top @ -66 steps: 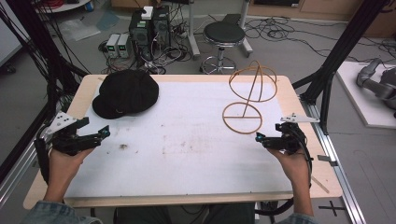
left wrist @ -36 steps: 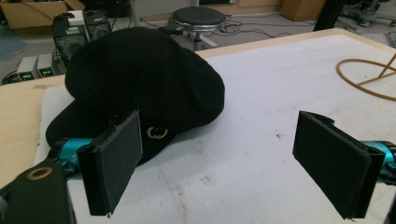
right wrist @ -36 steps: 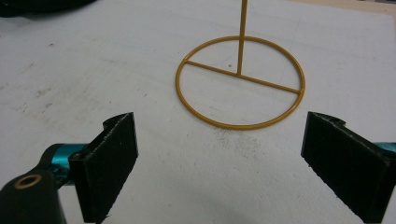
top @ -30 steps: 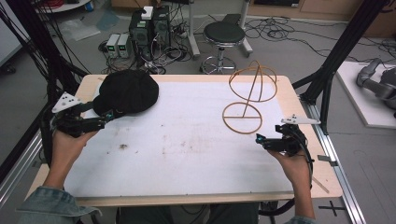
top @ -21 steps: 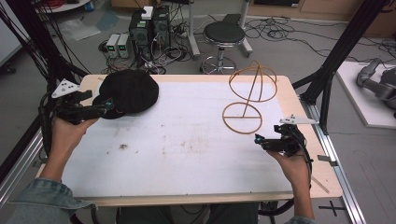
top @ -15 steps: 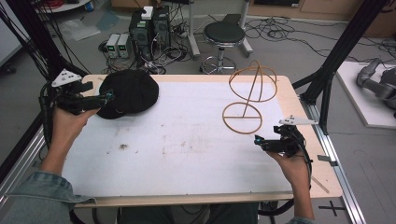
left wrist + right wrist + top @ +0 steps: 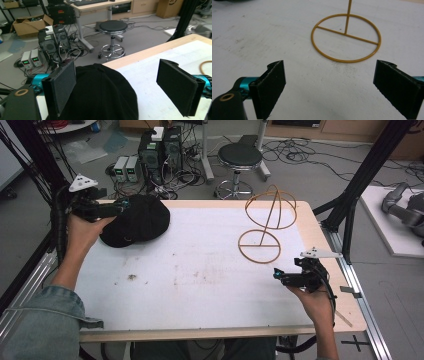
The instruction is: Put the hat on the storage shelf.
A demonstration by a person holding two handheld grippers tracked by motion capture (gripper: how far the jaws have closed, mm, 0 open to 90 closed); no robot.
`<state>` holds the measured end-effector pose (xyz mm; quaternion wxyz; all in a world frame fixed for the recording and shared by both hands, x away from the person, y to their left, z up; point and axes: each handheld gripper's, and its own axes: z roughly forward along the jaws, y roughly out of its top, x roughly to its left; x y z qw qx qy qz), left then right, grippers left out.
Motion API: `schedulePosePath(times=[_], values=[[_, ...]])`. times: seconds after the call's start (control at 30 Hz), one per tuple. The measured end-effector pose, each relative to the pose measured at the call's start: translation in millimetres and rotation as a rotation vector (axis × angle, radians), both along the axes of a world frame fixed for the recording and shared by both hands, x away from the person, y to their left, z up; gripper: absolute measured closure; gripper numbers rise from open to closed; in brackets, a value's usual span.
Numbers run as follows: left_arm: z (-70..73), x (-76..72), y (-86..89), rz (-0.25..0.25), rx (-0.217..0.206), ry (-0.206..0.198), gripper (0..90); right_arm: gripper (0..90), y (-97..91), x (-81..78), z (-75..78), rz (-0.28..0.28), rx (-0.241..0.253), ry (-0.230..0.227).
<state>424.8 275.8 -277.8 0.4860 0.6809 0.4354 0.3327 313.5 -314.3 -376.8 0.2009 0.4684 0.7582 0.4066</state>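
free: table (image 7: 200, 285) middle, bare between both grippers | blocked: cap (image 7: 137, 220) far left corner; wire stand (image 7: 267, 222) far right, just ahead of right gripper (image 7: 276, 276)

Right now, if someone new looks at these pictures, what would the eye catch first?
First, the black cap at the table's far left corner, with the left gripper at its edge, jaws open. Next, the wire hat stand upright at the far right. The right gripper waits open near it.
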Motion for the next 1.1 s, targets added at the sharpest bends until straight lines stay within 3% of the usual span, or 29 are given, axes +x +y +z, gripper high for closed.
schedulePosePath(times=[0.1, 0.17, 0.27, 0.47, 0.83, 1.03, 1.1], values=[[-0.7, 11.8, -5.4, -0.005, 0.020, 0.003, 16.3, 10.5, 2.1, -1.1, -3.2, 0.013, -0.014, -0.012], [-2.3, 17.1, -8.2, -0.009, 0.019, -0.018, 16.4, 10.6, 2.2, -1.5, -4.0, 0.017, -0.016, -0.015], [-4.8, 27.6, -10.6, -0.006, 0.036, 0.001, 16.6, 10.6, 2.8, -4.4, -5.1, 0.022, -0.017, -0.027], [-10.4, 42.7, -16.2, 0.005, 0.029, 0.018, 16.5, 10.6, 2.2, -9.7, -7.0, 0.023, -0.014, -0.029], [-19.7, 50.0, -22.1, -0.009, 0.050, 0.051, 16.3, 10.5, -0.6, -2.4, -13.1, 0.031, 0.003, -0.014], [-26.6, 44.2, -19.6, 0.000, 0.017, 0.048, 16.3, 10.6, 1.8, -1.9, -8.3, 0.029, 0.012, -0.023], [-29.8, 45.7, -19.2, 0.002, 0.026, 0.061, 16.2, 10.6, 3.5, -0.7, -8.3, 0.035, 0.010, -0.025]])
